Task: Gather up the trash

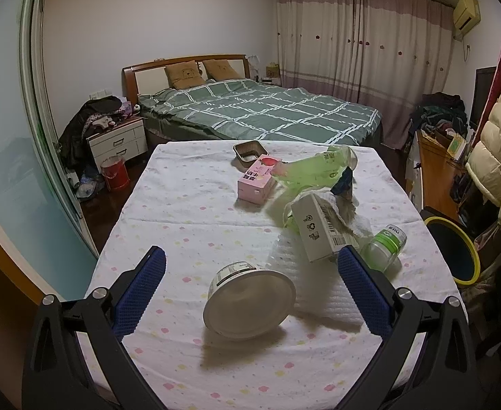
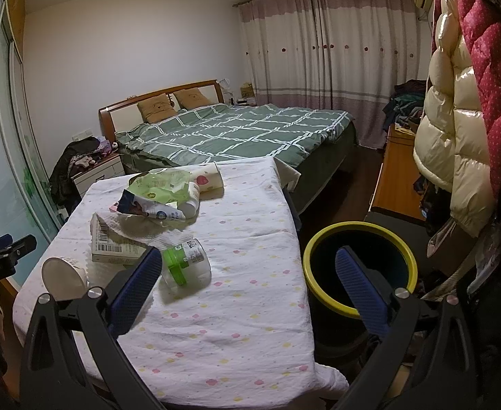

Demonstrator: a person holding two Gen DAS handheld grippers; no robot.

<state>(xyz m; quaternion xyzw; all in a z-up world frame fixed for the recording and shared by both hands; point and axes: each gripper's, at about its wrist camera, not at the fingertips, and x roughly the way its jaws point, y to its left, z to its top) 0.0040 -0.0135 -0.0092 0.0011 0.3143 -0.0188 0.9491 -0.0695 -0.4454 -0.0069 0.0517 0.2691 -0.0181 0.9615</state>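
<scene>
Trash lies on a table (image 1: 168, 212) with a white dotted cloth. A white paper cup (image 1: 248, 302) lies on its side between the open fingers of my left gripper (image 1: 250, 259); it also shows in the right wrist view (image 2: 64, 275). Beyond it are a white carton (image 1: 322, 230), a small clear bottle with a green cap (image 1: 383, 246), crumpled tissue (image 1: 353, 220), a green wrapper (image 1: 305, 171), a pink box (image 1: 259, 179) and a foil tray (image 1: 248, 152). My right gripper (image 2: 247, 259) is open and empty, above the table's right edge next to the bottle (image 2: 187, 264).
A dark trash bin with a yellow rim (image 2: 358, 270) stands on the floor right of the table; it also shows in the left wrist view (image 1: 455, 253). A bed (image 1: 260, 109) lies behind. A nightstand (image 1: 117, 141) and a red bucket (image 1: 113, 172) are at left. Coats (image 2: 455, 119) hang at right.
</scene>
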